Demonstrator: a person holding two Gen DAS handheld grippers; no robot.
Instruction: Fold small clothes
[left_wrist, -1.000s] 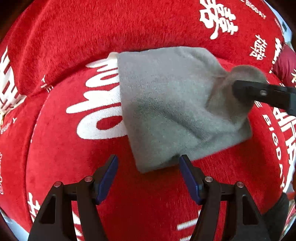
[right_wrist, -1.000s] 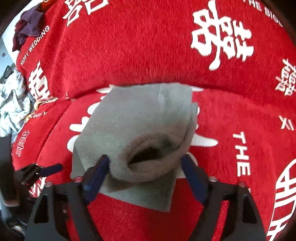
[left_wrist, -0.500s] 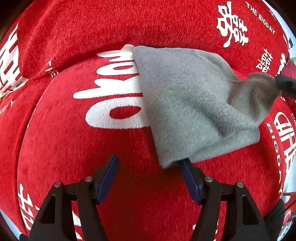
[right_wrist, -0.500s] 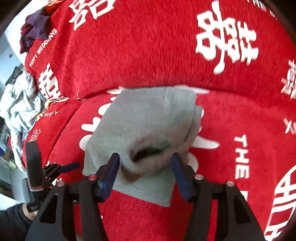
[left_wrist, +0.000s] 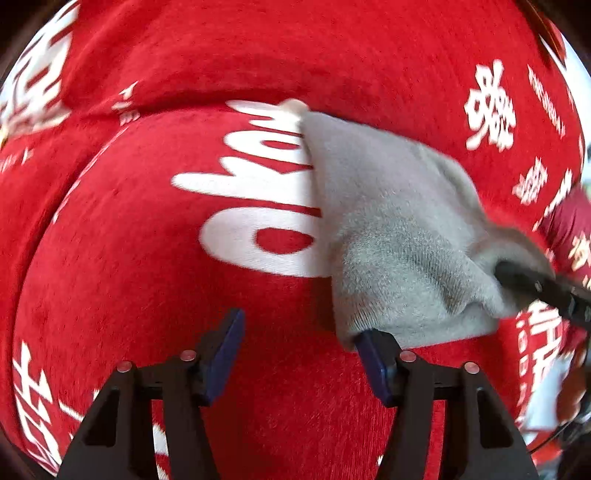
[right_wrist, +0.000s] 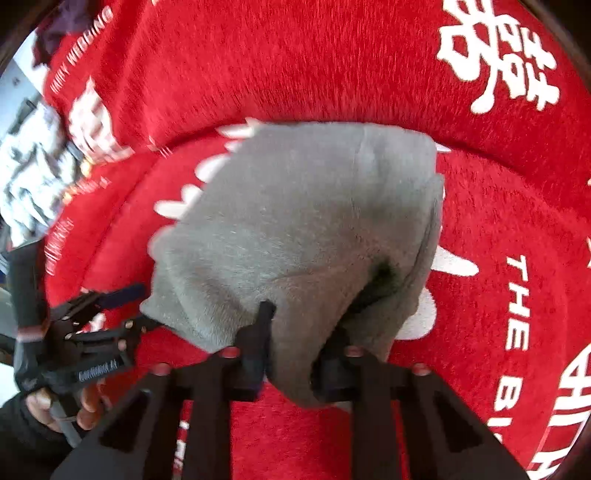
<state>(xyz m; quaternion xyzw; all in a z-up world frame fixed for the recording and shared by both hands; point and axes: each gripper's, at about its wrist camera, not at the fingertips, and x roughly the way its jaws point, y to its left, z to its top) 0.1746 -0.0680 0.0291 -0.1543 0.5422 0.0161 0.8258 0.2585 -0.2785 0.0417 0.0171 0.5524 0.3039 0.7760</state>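
"THE BIG" could be read on the red cover (right_wrist: 498, 206). The grey garment (right_wrist: 314, 221) lay on it, near edge bunched and clamped in the right gripper (right_wrist: 295, 354). The left gripper (left_wrist: 299, 354) was spread wide, its right finger under the garment's corner.

I saw a small grey fleece garment (left_wrist: 399, 229) (right_wrist: 303, 236) lying on the red cloth with white lettering (left_wrist: 184, 295) (right_wrist: 498, 221). Its far edge lay flat against the cloth's raised fold, covering part of the white letters. Its near end was bunched and lifted off the cloth, rolled over on itself with a dark hollow showing in the fold.
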